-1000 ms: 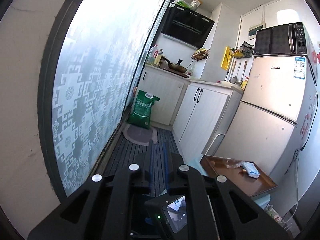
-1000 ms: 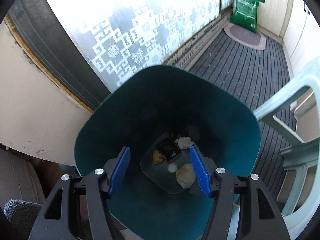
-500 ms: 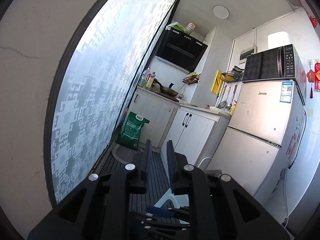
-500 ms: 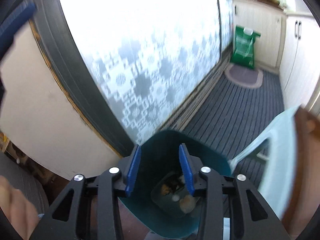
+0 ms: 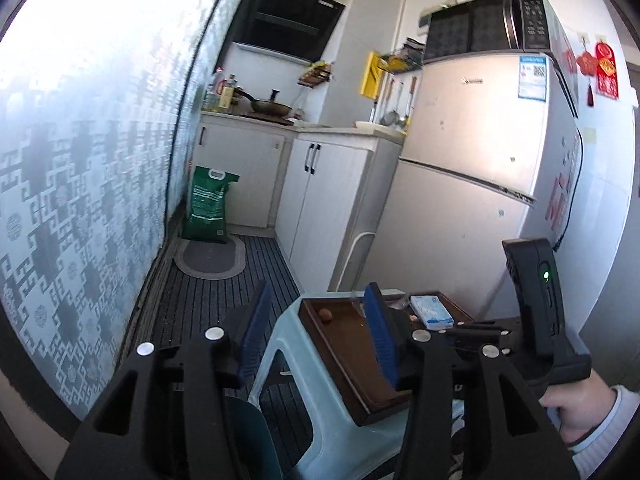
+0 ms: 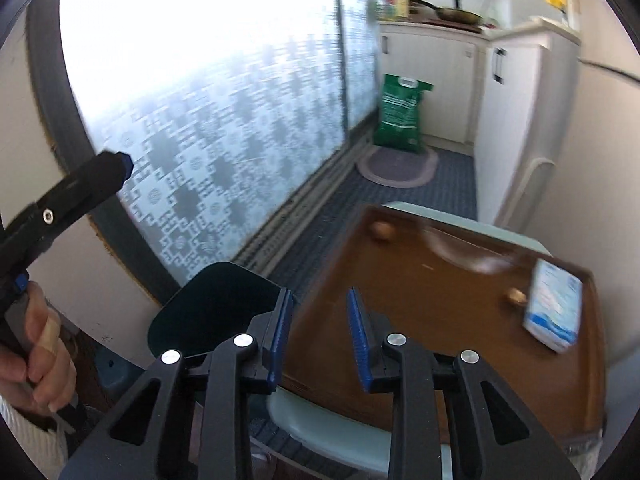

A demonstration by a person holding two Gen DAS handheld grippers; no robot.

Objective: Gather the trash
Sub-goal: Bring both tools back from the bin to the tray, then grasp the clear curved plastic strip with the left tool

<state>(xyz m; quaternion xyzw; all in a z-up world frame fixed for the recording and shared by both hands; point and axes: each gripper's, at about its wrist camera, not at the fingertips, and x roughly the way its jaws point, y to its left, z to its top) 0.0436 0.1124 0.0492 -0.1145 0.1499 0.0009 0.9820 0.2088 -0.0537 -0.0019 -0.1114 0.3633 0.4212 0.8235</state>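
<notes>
Trash lay on a brown tray [image 6: 420, 304] atop a pale green plastic stool [image 5: 288, 344]: one small round brown bit [image 6: 382, 231] near the tray's far-left corner, another brown bit [image 6: 516, 296] by the right edge, touching or just beside a white-and-blue tissue pack [image 6: 554, 310]. A clear crumpled wrapper [image 6: 460, 252] sat towards the far edge, blurred, so its shape was hard to tell. In the left wrist view the first bit [image 5: 326, 314] showed at the tray's far-left corner, w/ the tissue pack [image 5: 432, 311] at the far right.

Right gripper [image 6: 318, 340] hung over the tray's near-left corner, pointing down at it; its jaws were closing, w/ nothing between the blue pads, and both brown bits were well ahead of the tips. Left gripper [image 5: 316, 338] was held nearly level beside the stool, jaws opening, also empty; the tray's left rim showed between its pads, but farther off, not touching.

A dark teal bin [image 6: 216, 304] stood on the floor left of the stool, just beside it; its inside was too dark to see. Person's hand [image 5: 576, 408] gripped the right tool's handle, the other hand [image 6: 38, 364], w/ a plaster on one finger, held the left tool.

Beyond: frosted patterned glass door [image 6: 224, 120], green sack [image 5: 208, 208] on an oval mat [image 5: 210, 258], white cabinets [image 5: 324, 200], fridge [image 5: 472, 152] w/ microwave [image 5: 488, 26] on top.
</notes>
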